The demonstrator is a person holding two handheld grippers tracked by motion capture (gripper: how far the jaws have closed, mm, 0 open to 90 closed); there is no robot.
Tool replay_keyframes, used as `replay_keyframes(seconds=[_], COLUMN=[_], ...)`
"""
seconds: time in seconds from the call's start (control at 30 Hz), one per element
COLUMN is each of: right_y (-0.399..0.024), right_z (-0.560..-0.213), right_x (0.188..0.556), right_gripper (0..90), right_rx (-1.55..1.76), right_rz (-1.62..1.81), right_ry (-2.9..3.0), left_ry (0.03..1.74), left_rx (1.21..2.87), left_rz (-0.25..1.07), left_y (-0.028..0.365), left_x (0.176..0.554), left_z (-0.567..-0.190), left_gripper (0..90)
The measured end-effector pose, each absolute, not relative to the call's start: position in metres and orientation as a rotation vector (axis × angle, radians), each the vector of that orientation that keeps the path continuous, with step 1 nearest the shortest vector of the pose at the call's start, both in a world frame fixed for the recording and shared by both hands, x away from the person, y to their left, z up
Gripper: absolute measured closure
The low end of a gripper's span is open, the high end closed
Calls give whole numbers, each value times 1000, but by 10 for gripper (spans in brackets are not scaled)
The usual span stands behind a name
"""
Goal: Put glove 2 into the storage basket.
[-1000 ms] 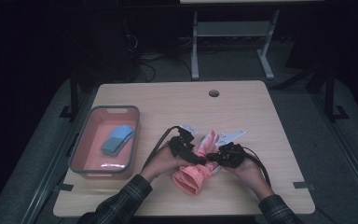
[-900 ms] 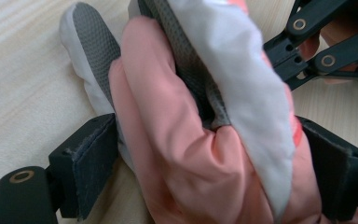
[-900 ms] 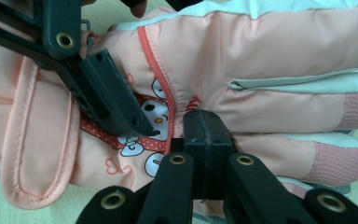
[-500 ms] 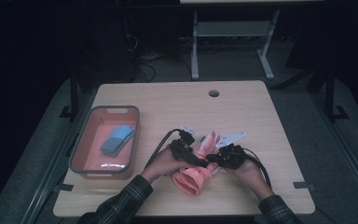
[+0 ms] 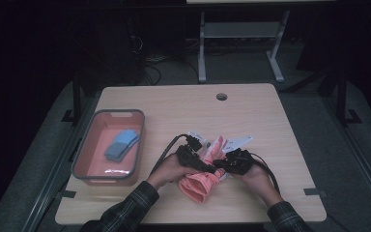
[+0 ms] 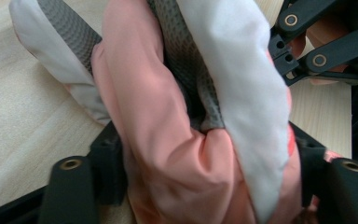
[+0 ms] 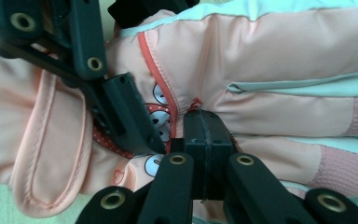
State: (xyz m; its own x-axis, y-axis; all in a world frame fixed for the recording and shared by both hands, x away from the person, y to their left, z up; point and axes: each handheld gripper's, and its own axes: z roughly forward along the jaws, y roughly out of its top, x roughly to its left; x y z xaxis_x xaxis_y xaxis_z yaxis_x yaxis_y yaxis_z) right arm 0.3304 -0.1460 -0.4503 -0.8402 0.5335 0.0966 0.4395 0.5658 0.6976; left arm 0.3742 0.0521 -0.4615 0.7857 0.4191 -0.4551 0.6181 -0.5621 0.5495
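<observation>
At the left of the light wooden table (image 5: 251, 111) sits a grey-rimmed pink plastic tray (image 5: 86, 162) with a folded blue cloth (image 5: 121, 145) in it, well apart from the work. Near the front edge, right of centre, lies the padded pink-and-white ski glove (image 5: 203, 179), cuff towards the person. The left gripper (image 5: 207, 168) has just been closing its fingers (image 6: 105, 154) around the bunched pink body of the glove, which fills the gap between them; the pads look to be touching the fabric on both sides. The right gripper (image 7: 204, 154) is pinched shut on a fold of the glove near the printed patch. The step in hand seems to be gathering or folding the glove. Next, the left grip should firm up before either hand pulls, or the fabric may slip.
</observation>
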Motion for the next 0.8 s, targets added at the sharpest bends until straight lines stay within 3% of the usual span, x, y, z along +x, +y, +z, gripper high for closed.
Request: replay_keyframes(seconds=[0.33, 0.47, 0.8], right_y=[-147, -154, -214], right_z=[-448, -441, -430], right_x=[331, 330, 324], right_gripper=[879, 647, 340], right_rx=[820, 851, 1040], right_rz=[1154, 1240, 1249], right_ry=[2652, 2668, 2430], left_ry=[789, 788, 755], left_rx=[2185, 2174, 2188], left_rz=[-408, -398, -371], left_y=[62, 63, 67], left_x=[380, 380, 378], left_z=[-465, -464, -450], left_gripper=[568, 601, 614])
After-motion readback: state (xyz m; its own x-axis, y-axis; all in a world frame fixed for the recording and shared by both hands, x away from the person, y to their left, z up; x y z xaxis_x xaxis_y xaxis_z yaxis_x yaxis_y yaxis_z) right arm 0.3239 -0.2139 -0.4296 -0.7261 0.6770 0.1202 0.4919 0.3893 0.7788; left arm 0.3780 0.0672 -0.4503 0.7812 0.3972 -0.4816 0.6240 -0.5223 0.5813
